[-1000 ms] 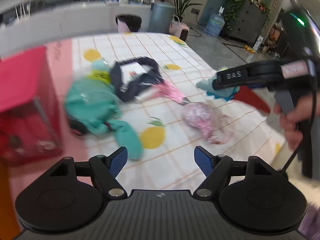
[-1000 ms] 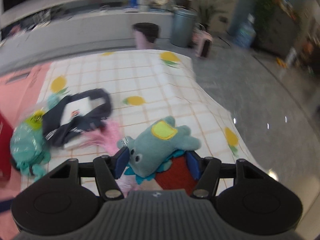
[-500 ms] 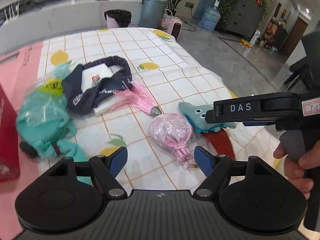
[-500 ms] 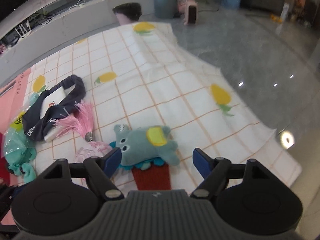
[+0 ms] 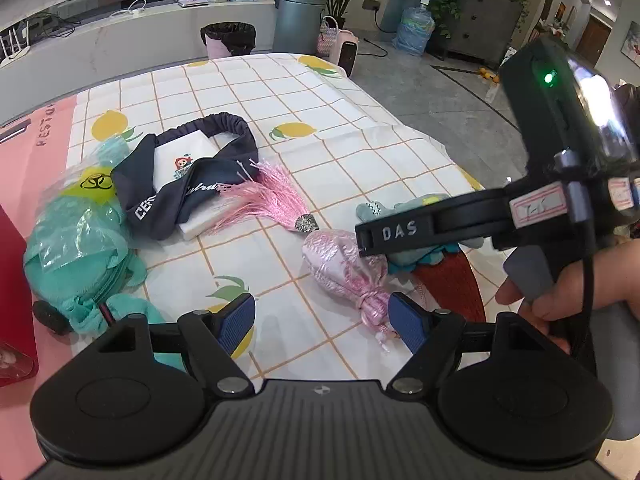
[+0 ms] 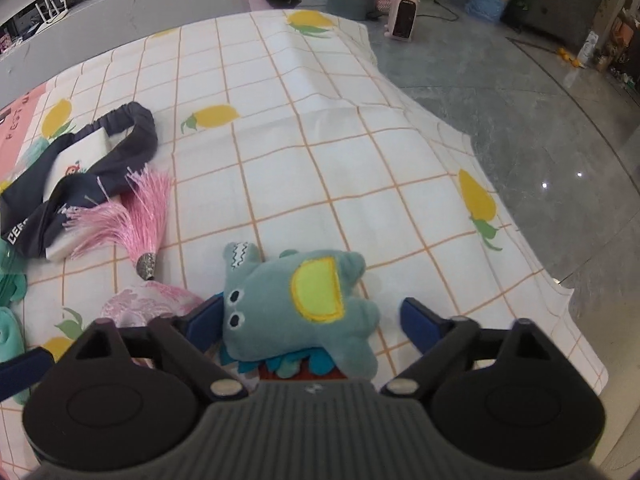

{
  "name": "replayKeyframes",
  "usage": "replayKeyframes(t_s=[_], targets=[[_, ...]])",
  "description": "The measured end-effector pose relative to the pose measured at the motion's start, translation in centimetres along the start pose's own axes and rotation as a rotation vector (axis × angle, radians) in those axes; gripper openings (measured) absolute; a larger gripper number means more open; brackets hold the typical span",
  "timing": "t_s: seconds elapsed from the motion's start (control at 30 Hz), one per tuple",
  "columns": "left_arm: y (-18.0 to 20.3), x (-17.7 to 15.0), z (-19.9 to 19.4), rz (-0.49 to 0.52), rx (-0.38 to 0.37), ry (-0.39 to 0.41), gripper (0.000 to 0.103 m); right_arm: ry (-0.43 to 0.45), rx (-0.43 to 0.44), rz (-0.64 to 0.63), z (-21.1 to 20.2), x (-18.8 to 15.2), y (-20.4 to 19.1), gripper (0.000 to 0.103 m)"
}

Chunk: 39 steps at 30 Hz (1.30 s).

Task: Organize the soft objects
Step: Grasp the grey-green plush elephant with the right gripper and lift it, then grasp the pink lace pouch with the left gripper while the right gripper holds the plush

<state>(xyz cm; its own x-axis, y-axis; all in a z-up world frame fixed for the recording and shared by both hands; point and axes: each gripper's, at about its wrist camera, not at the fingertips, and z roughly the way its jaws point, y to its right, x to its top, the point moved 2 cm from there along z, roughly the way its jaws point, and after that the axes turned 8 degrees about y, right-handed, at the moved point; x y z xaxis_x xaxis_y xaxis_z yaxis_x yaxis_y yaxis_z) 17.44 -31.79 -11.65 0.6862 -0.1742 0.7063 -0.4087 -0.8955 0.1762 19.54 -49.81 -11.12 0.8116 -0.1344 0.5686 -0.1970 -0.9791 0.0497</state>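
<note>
Lemon-print cloth (image 6: 360, 168) bears plush toy (image 6: 304, 308), pink pouch (image 5: 340, 264), headband (image 5: 192, 184).

- My right tongs (image 5: 362, 236) cover most of the teal plush toy (image 5: 370, 210) in the left wrist view, at about 3 o'clock.
- The red cloth (image 6: 302, 372) under that toy mostly disappears behind my own housing at 6 o'clock.
- A red box (image 5: 14, 300) is cut off at 9 o'clock.
- The teal bundle (image 6: 10, 320) is cropped at 9 o'clock in the right wrist view.

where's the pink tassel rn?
The pink tassel lies on the lemon-print cloth, left of centre in both wrist views. Its fringe fans over the navy headband and its metal cap points at the pink satin pouch.
</note>
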Motion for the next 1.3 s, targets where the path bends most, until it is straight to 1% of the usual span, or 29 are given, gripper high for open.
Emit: replayKeyframes(t_s=[0.03,0.07,0.1,0.17,0.23,0.37,0.47,0.5,0.57,0.63,0.7,0.8,0.87,0.97,1.07,1.13,1.23,1.3], targets=[[0.0,0.0,0.0,0.002,-0.002,0.004,0.089,-0.005,0.002,-0.001,0.2,-0.1,0.0,0.076],[0.1,0.1,-0.1,0.003,-0.004,0.010,0.089,-0.010,0.016,-0.001,0.3,-0.1,0.0,0.072],[0.1,0.1,-0.1,0.004,-0.009,0.015,0.089,-0.009,0.038,0.005,0.2,-0.1,0.1,0.064],[0.2,0.1,-0.1,0.006,-0.018,0.021,0.089,0.001,0.058,0.001,-0.2,-0.1,-0.1,0.062],[0.3,0.0,0.0,0.010,-0.014,0.020,0.089,0.002,0.049,-0.005,-0.3,-0.1,-0.4,0.057],[0.4,0.0,0.1,0.021,-0.017,0.028,0.089,0.015,0.042,0.018,-0.9,0.1,-0.3,0.057],[0.7,0.1,0.5,0.025,-0.020,0.023,0.089,0.062,0.007,0.065,-2.4,0.4,0.8,0.057],[0.7,0.2,0.9,0.022,-0.017,0.011,0.089,0.083,0.016,0.098,-3.0,0.5,1.3,0.057],[0.8,0.2,1.6,0.000,-0.016,-0.003,0.089,0.107,0.071,0.203,-3.8,0.7,2.7,0.057],[1.0,0.3,2.1,-0.009,-0.021,-0.007,0.089,0.120,0.064,0.247,-4.6,0.8,3.6,0.057],[1.5,0.5,2.6,0.001,-0.017,-0.005,0.089,0.139,0.048,0.240,-5.2,0.8,3.7,0.057],[2.2,0.7,3.5,0.031,0.011,-0.002,0.089,0.136,0.075,0.242,-5.1,0.8,3.6,0.058],[2.6,0.9,4.1,0.048,0.038,-0.007,0.089,0.130,0.070,0.230,-4.8,0.7,3.4,0.058],[2.5,1.1,4.9,0.059,0.077,-0.009,0.089,0.131,0.055,0.231,-4.7,0.7,3.7,0.058],[2.2,1.3,5.6,0.055,0.104,-0.008,0.089,0.135,0.059,0.250,-4.8,0.5,4.3,0.058],[2.1,1.4,5.8,0.050,0.106,-0.001,0.087,0.132,0.051,0.249,-4.7,0.4,4.4,0.058],[2.0,1.5,5.8,0.042,0.111,0.013,0.079,0.130,0.051,0.240,-4.7,0.4,4.2,0.058],[1.9,1.3,5.6,0.041,0.113,0.027,0.069,0.131,0.056,0.228,-4.7,0.3,4.0,0.058]])
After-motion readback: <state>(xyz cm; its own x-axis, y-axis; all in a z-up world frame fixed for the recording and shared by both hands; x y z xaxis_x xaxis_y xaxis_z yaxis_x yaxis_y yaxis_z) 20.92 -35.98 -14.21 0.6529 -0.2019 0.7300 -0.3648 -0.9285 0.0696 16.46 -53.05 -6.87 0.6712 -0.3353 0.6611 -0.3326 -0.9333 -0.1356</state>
